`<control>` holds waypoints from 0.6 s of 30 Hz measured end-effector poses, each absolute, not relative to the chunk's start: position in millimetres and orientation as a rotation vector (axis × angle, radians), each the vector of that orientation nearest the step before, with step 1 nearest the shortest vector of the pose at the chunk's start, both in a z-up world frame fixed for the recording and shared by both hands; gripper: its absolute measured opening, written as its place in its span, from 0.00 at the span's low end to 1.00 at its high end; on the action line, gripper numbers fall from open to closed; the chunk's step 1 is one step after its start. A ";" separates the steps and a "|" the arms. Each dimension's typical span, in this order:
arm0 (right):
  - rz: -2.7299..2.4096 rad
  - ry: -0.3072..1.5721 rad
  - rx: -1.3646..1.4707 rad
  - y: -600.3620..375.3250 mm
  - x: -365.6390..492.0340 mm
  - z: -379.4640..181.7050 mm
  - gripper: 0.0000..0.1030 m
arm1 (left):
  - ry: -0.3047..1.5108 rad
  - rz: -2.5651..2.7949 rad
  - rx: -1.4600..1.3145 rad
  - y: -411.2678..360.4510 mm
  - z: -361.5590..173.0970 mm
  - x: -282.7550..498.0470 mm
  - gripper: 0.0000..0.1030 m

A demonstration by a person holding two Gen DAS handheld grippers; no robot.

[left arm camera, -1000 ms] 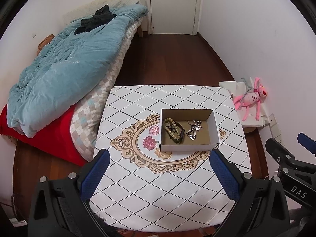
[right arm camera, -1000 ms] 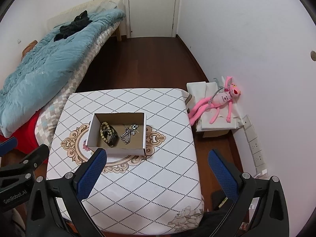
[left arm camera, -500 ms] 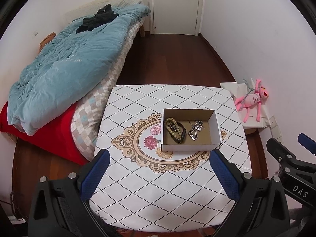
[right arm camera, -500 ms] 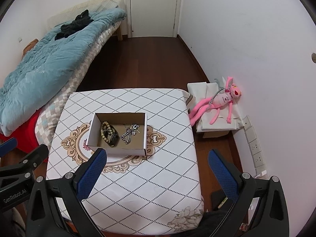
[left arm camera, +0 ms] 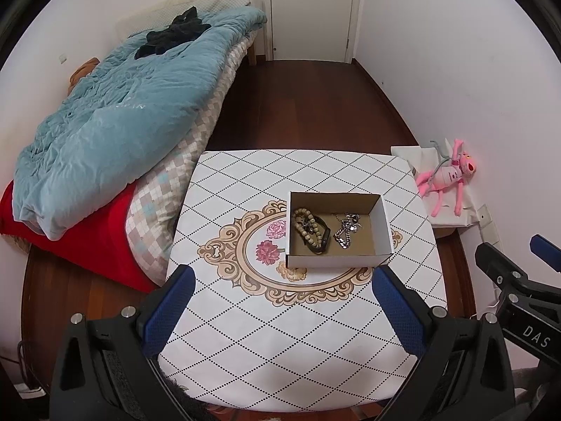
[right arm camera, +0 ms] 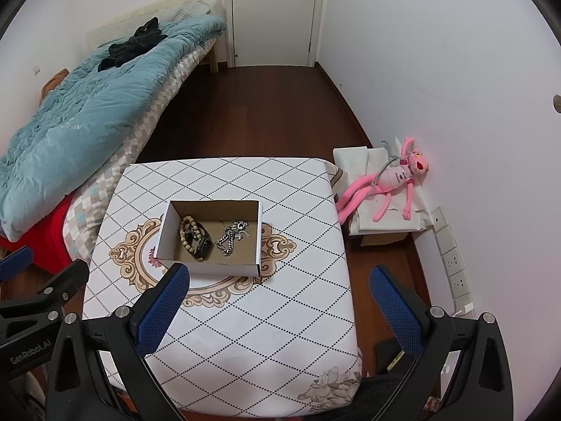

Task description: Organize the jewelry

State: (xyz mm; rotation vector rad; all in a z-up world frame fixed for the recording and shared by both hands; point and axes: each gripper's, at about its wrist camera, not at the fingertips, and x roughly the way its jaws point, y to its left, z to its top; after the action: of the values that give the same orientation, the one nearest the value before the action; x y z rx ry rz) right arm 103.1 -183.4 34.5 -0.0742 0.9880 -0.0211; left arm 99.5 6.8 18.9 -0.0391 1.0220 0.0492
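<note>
An open white cardboard box (left arm camera: 384, 224) (right arm camera: 164, 231) sits on the patterned table (left arm camera: 298, 333) (right arm camera: 280, 315). Inside lie a beaded bracelet with a dark band (left arm camera: 310, 229) (right arm camera: 194, 236) and a silver chain necklace (left arm camera: 345, 229) (right arm camera: 229, 236). My left gripper (left arm camera: 280, 308) is open and empty, held above the table's near edge, short of the box. My right gripper (right arm camera: 278, 303) is open and empty, near the table's right front, also short of the box. Each gripper shows at the edge of the other's view.
A bed with a teal quilt (left arm camera: 115, 133) (right arm camera: 80, 122) stands left of the table. A pink plush toy (left arm camera: 447, 179) (right arm camera: 389, 179) lies on white boxes by the right wall. Wall sockets (right arm camera: 454, 263) are low on the right. A closed door (left arm camera: 312, 10) is at the far end.
Both views have drifted back slightly, so the table and box sit a little farther off. Both grippers stay open and empty.
</note>
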 end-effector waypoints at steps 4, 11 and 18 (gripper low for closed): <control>-0.023 0.990 -0.075 -184.4 103.2 35.3 1.00 | 1.021 0.049 -0.038 6.9 18.8 100.0 1.00; -0.021 0.987 -0.072 -184.7 102.9 36.0 1.00 | 1.015 0.053 -0.038 8.2 20.2 101.0 1.00; -0.020 0.983 -0.071 -184.4 101.7 37.7 1.00 | 1.008 0.064 -0.040 9.1 25.4 101.4 1.00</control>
State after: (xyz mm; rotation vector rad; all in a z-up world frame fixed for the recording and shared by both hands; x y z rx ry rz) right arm 101.7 -184.4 37.7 -0.0711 0.9831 -0.0204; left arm 101.4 9.1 25.4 -0.0401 1.0079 0.0638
